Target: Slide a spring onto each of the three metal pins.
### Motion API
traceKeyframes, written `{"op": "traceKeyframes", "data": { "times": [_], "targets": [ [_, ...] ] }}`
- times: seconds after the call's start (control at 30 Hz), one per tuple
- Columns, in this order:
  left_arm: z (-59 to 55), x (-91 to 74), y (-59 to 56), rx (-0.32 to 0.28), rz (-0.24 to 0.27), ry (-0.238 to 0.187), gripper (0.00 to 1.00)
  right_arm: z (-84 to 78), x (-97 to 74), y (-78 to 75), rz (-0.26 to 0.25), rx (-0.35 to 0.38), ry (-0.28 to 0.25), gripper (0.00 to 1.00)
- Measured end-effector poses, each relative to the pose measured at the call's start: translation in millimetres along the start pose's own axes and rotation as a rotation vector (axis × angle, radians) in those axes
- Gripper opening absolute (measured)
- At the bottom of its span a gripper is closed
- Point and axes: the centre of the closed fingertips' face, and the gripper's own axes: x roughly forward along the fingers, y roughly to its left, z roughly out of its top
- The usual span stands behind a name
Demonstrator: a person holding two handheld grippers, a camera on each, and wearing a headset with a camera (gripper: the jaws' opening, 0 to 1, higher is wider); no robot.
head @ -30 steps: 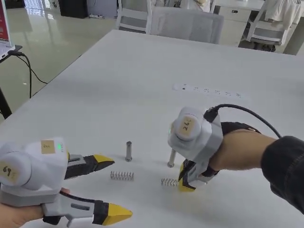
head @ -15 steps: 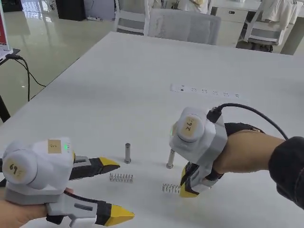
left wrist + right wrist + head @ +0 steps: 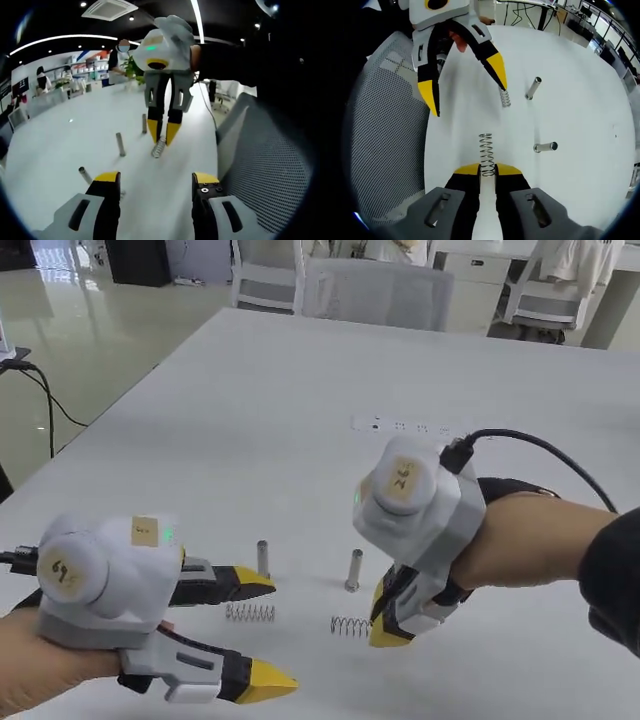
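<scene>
Lower left of the head view: left gripper, jaws spread wide, gripping nothing. Just under its upper jaw tip, loose spring lies flat on the white tabletop. Above that spring, left pin stands upright. Centre frame: middle pin upright, second spring lying flat below it. Right of centre: right gripper points down at the tabletop, tips meeting that spring's right end. Right gripper view, bottom centre: its jaws nearly closed, pinching the second spring's near end. Left gripper view, upper centre: far pin stands just left of the right gripper's jaws.
</scene>
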Motion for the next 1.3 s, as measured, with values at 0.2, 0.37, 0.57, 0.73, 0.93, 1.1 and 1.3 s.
{"op": "traceKeyframes", "data": {
  "times": [0.2, 0.37, 0.57, 0.73, 0.93, 1.1, 1.3],
  "targets": [
    [7.6, 5.0, -1.1, 0.025, -0.022, 0.008, 0.49, 5.1, -3.7, 3.7, -0.003, -0.010, -0.010, 0.08],
    [13.6, 9.4, -2.9, 0.037, -0.037, 0.014, 0.45, 11.4, -7.5, 7.8, -0.008, -0.026, -0.024, 0.08],
    [19.4, 14.2, -8.6, 0.067, -0.060, 0.025, 0.37, 14.7, -11.2, 8.5, -0.015, -0.037, -0.029, 0.08],
    [24.0, 18.0, -10.6, 0.093, -0.074, 0.028, 0.32, 17.3, -13.0, 10.6, -0.016, -0.047, -0.030, 0.08],
    [24.4, 24.4, -11.2, 0.110, -0.086, 0.039, 0.27, 19.9, -13.8, 12.5, -0.016, -0.055, -0.032, 0.08],
    [21.6, 26.6, -10.9, 0.113, -0.082, 0.049, 0.19, 20.4, -13.4, 14.0, -0.013, -0.057, -0.030, 0.08],
    [20.5, 28.5, -12.3, 0.124, -0.079, 0.051, 0.10, 21.9, -11.1, 15.8, -0.007, -0.056, -0.028, 0.08]
  ]
}}
